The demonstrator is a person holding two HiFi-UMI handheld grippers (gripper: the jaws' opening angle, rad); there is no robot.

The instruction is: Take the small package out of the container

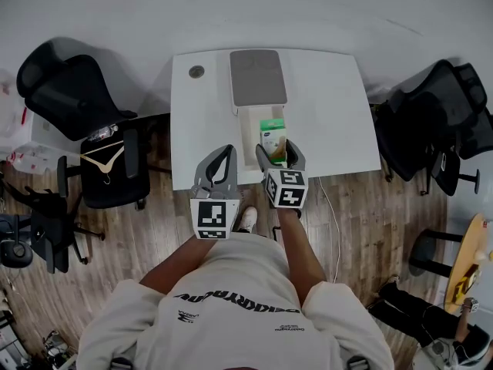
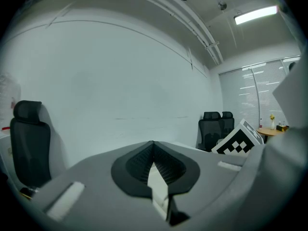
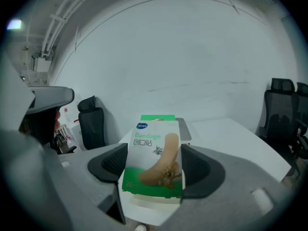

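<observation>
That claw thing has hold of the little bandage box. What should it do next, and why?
Probably lift the right gripper straight up. Its fingers are closed on the bandage box, which seems to sit over the near end of the open container. A short rise should bring the box clear of the walls before it is carried to the bare table.

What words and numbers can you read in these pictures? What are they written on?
"Bandage": on the small package in the right gripper.
"创口贴": just below, same package.
"26": its lower left corner; the rest is unreadable.
Blue logo at its top: too small to read.
Print on the person's shirt: too blurred to read.
Marker cubes: square patterns only, no words.
</observation>
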